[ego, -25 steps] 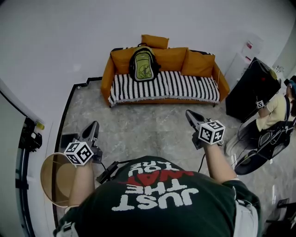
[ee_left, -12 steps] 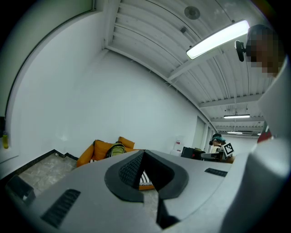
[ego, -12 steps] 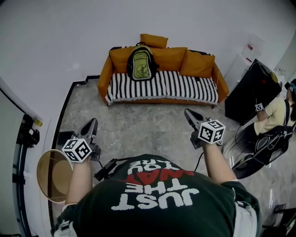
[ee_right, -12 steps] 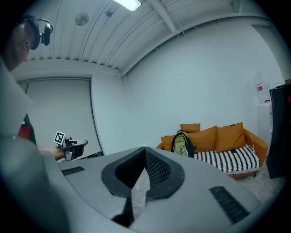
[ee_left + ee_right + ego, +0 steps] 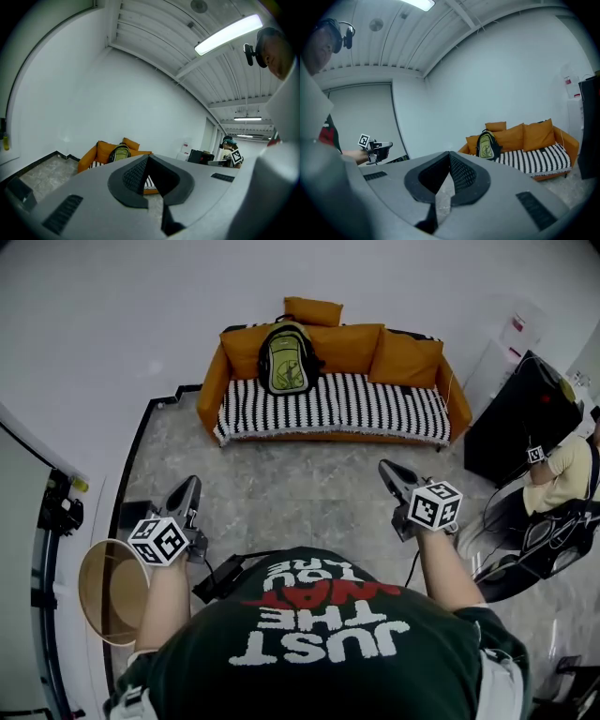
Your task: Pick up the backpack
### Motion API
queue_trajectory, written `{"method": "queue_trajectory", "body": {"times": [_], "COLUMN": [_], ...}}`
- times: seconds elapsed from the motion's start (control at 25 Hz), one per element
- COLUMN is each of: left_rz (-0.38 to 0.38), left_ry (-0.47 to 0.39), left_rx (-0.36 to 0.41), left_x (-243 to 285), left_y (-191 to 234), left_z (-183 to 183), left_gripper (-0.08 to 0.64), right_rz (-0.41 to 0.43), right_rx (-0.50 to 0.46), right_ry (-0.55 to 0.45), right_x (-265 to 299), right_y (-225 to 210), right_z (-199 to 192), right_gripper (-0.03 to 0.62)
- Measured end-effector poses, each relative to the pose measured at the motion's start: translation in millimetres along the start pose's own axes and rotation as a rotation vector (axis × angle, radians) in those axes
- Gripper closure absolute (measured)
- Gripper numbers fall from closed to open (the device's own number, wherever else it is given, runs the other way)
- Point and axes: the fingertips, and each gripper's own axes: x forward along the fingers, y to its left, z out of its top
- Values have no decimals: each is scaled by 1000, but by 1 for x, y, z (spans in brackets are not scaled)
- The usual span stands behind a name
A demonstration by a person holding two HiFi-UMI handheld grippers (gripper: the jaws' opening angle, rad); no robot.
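A green and black backpack stands upright at the left end of an orange sofa, leaning on its back cushions. It shows small and far off in the left gripper view and the right gripper view. My left gripper and right gripper are held out over the grey stone floor, well short of the sofa. Both point toward it. In each gripper view the jaws meet at the tips, left gripper and right gripper, with nothing between them.
A black-and-white striped cover lies on the sofa seat. A round wooden table stands at my left. A black case and a seated person are at the right. A black strip edges the floor at the left.
The sofa and backpack sit slightly higher in the head view and look a little larger in the right gripper view. Both grippers stay shut and held out.
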Motion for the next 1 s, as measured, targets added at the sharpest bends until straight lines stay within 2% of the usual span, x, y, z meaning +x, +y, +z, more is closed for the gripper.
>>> {"method": "queue_trajectory", "body": {"times": [0.2,0.4,0.56,0.72,0.84,1.0], "left_rz": [-1,-42,-92,-131,-139,-145], "left_ry": [15,16,39,48,45,60], "left_rx": [-29,-56,-68,-31,-32,-45], "left_x": [41,106,170,224,257,298], "left_y": [42,116,184,241,278,314], "left_z": [-2,8,34,77,101,114], "left_gripper": [552,552,552,552,552,552], "right_rz": [-6,-54,-88,-90,-97,-105], "right_rx": [5,-12,4,-2,-1,-3], "right_ry": [24,23,-1,-31,-43,-39], "right_x": [47,126,205,282,329,376], "right_y": [-15,-33,-35,-34,-42,-61], "right_z": [2,21,47,89,112,131], "right_gripper": [561,561,561,561,561,561]}}
